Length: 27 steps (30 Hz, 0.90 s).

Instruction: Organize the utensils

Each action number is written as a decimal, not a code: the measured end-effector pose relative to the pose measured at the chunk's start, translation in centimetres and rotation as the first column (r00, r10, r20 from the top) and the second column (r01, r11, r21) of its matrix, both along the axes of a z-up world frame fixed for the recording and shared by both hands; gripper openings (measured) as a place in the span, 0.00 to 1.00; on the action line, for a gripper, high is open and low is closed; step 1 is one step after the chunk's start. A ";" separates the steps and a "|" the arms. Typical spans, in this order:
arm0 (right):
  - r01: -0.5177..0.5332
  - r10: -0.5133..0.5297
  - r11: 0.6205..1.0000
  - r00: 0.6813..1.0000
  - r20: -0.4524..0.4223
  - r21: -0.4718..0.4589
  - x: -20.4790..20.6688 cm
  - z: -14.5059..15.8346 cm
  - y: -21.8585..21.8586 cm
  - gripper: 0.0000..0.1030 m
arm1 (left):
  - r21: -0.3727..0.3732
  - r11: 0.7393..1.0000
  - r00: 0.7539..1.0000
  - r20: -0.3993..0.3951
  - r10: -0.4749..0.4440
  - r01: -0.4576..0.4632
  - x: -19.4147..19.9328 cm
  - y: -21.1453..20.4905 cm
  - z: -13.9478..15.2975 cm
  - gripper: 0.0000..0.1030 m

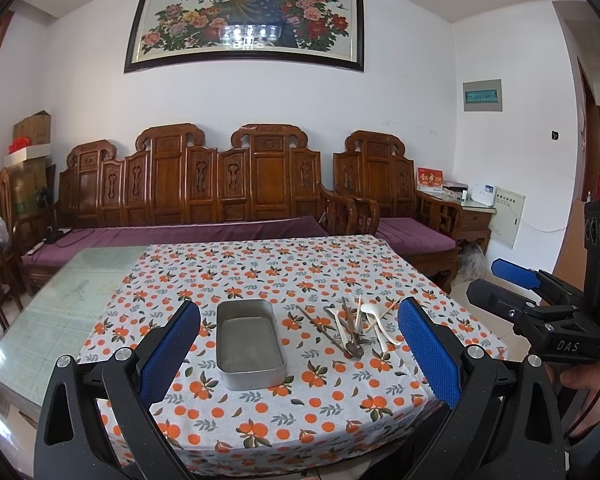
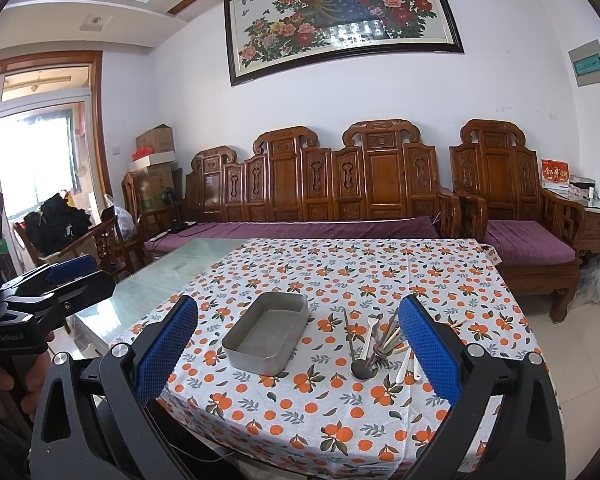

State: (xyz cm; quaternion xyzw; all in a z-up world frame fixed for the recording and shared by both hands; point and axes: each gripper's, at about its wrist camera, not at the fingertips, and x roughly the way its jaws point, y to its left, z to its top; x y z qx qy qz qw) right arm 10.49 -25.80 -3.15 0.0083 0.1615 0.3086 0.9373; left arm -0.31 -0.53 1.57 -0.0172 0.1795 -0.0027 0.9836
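An empty rectangular metal tin (image 1: 249, 376) (image 2: 260, 360) stands on the orange-print tablecloth (image 1: 260, 272). Just to its right lies a loose pile of utensils (image 1: 356, 328) (image 2: 380, 344): white plastic spoons, a dark metal spoon and chopsticks, crossed over one another. My left gripper (image 1: 300, 306) hovers open over the table's near edge, short of the tin, holding nothing. My right gripper (image 2: 298, 304) is open too and holds nothing, with its right finger (image 2: 430, 352) in front of part of the pile. Each gripper shows in the other's view: the right gripper (image 1: 500, 284) and the left gripper (image 2: 84, 276).
The cloth covers the right part of a glass-topped table (image 1: 60, 304); bare glass shows at the left. A carved wooden sofa (image 1: 220, 192) with purple cushions runs behind the table, an armchair (image 2: 512, 216) at its right. A hand (image 2: 4, 384) holds the left gripper's handle.
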 end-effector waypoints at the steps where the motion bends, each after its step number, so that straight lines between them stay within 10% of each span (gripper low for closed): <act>1: 0.000 0.000 1.000 1.000 0.000 0.000 0.0 0.0 0.0 0.98 | 0.000 1.000 1.000 0.000 -0.001 0.001 0.1 0.0 0.1 0.93; 27: 0.032 -0.035 0.998 0.997 -0.071 -0.047 4.1 -3.1 -0.9 0.92 | -0.031 0.999 0.992 -0.120 -0.028 0.024 4.2 0.4 -3.8 0.93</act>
